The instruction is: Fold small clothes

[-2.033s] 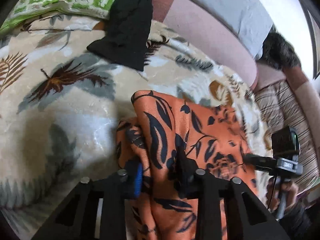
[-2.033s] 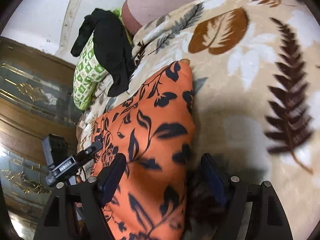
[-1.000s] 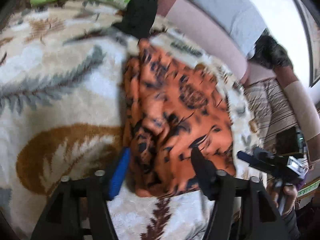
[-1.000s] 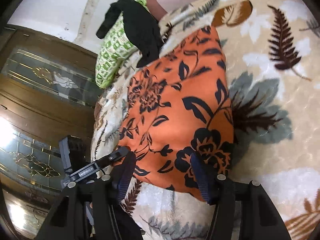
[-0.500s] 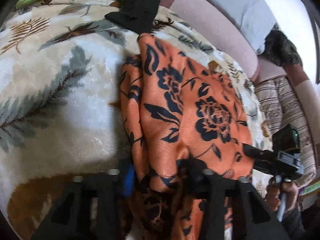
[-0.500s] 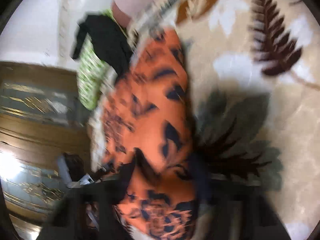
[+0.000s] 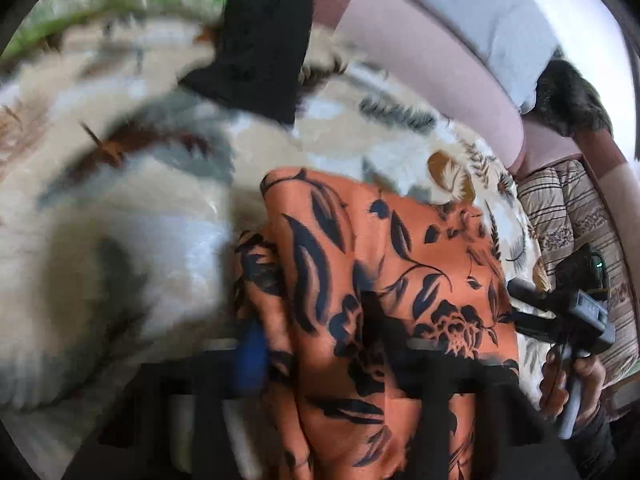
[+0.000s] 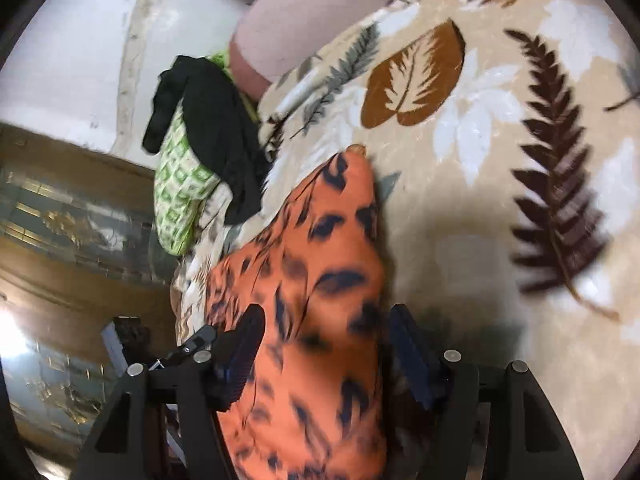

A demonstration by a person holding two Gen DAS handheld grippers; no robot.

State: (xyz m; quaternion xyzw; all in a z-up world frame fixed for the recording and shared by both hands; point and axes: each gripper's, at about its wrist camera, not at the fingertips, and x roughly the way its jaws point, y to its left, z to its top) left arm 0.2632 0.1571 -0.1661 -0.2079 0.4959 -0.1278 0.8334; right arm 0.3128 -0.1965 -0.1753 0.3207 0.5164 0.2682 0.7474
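Both wrist views sit close above the orange cloth point(image 7: 384, 280) point(image 8: 312, 300), looking along it toward the shared black garment point(image 7: 260, 52) point(image 8: 216, 136).

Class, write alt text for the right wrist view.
An orange cloth with dark leaf print runs between the right gripper's two fingers, over a beige leaf-patterned blanket. Behind it, a black garment drapes over a green checked pillow.
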